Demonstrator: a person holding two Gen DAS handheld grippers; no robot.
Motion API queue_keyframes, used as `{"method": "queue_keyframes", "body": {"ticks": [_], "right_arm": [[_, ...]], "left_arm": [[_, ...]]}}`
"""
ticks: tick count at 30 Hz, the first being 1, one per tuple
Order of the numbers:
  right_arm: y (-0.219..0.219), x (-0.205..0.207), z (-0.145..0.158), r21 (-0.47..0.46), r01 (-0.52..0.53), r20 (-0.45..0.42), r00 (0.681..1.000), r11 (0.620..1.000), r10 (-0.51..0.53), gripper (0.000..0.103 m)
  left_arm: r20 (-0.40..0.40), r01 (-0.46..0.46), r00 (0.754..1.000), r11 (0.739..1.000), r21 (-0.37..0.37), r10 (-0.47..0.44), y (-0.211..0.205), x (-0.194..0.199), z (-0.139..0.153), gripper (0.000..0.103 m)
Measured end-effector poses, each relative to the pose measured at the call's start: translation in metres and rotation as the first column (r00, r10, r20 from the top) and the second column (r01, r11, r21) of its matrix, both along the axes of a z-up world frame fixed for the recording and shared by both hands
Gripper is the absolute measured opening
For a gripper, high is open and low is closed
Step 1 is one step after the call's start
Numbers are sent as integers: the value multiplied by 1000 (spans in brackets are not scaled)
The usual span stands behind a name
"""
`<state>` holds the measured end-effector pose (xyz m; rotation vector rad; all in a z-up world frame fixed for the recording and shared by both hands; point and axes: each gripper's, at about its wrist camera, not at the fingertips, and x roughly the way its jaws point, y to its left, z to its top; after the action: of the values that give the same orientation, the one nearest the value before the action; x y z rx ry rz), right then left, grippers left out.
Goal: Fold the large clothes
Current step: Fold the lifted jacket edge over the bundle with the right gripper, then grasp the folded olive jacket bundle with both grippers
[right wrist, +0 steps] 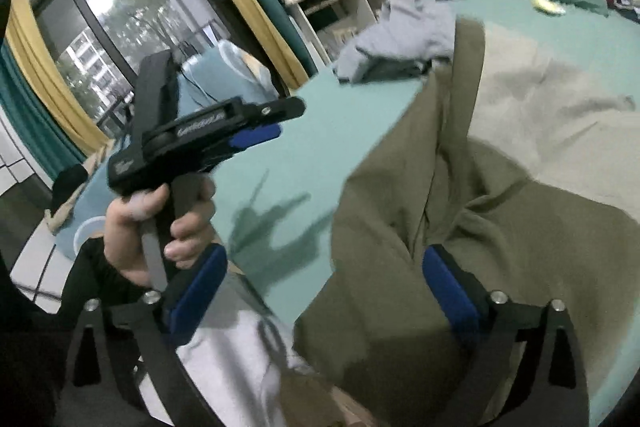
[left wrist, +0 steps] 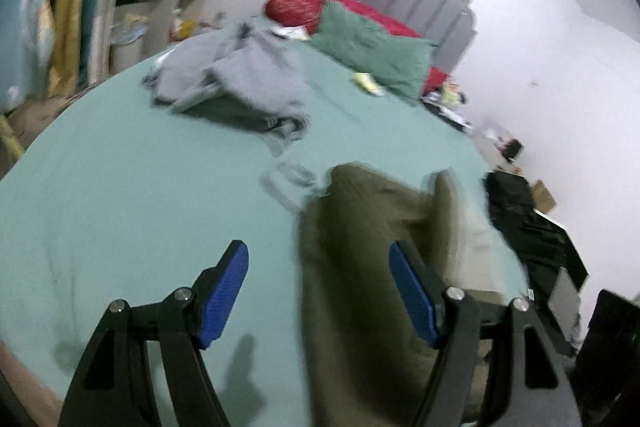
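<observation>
The right gripper [right wrist: 324,291] stands spread, empty, above the olive garment [right wrist: 440,211]; the left gripper [left wrist: 320,291] spread too. Garment lies on the bed sheet [left wrist: 140,187], long axis toward 12 o'clock

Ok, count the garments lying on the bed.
2 clear ones: the olive garment at the near edge of the bed, under both open grippers, and the grey garment crumpled farther back towards the pillows. Others may be hidden.

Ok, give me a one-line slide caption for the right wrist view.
Open right gripper above olive garment on green bed sheet; left gripper raised alongside.
</observation>
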<state>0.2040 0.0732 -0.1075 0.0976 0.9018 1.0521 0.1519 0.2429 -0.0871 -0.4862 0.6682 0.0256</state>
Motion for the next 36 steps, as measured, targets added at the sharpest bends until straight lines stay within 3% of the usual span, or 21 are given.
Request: {"method": "queue_keyframes", "body": {"ticks": [4,6,9,11,13,14,15,17,18,22,25,28,31,35,36], "right_arm": [[-58,-11,25,104,65,60,996,992,-72,102],[-90,-3,18,76,173,84,980,982,-180,102],[-134,21,-8,-20,366,25,931,930,-365,102],[-174,29,-27,-43,477,-17,878,878,-478,102],[-194,29,-40,-66,515,-22,856,855,-517,102],[-199,29,-47,-87,524,-16,850,847,-527,102],[-202,31,-52,-107,526,-12,848,844,-530,102],[-199,30,-60,-128,519,-7,852,845,-524,102],[-201,31,-63,-129,515,-6,854,847,-520,102],[-183,38,-65,-122,487,10,872,865,-489,102],[-161,47,-60,-148,459,68,889,876,-454,102],[-139,58,-67,-210,436,104,900,875,-423,99],[-112,70,-91,-277,378,62,925,883,-376,96],[-89,71,-123,-331,363,58,929,871,-365,95],[-90,72,-124,-326,366,52,928,872,-370,96]], "left_arm": [[42,117,992,993,27,-118,-42,12,29,80],[6,192,981,980,59,-193,-67,19,28,83],[-111,246,965,965,90,-236,-99,33,-3,83],[-234,299,932,952,60,-278,-116,39,-40,83],[-322,336,897,940,56,-301,-126,38,-71,83],[-342,352,887,934,62,-311,-131,36,-85,78],[-338,357,886,932,61,-317,-133,33,-92,52],[-316,345,894,938,36,-317,-131,20,-98,19],[-302,338,901,940,43,-310,-129,15,-95,10],[-198,238,956,966,100,-215,-119,-16,-51,7],[-198,185,967,977,110,-161,-108,-30,-37,7],[-266,149,958,980,129,-111,-94,-36,-58,7],[-374,142,923,984,111,-91,-79,-37,-97,9],[-412,112,909,990,84,-68,-65,-37,-112,23],[-415,107,908,990,88,-61,-62,-37,-109,31]]}}
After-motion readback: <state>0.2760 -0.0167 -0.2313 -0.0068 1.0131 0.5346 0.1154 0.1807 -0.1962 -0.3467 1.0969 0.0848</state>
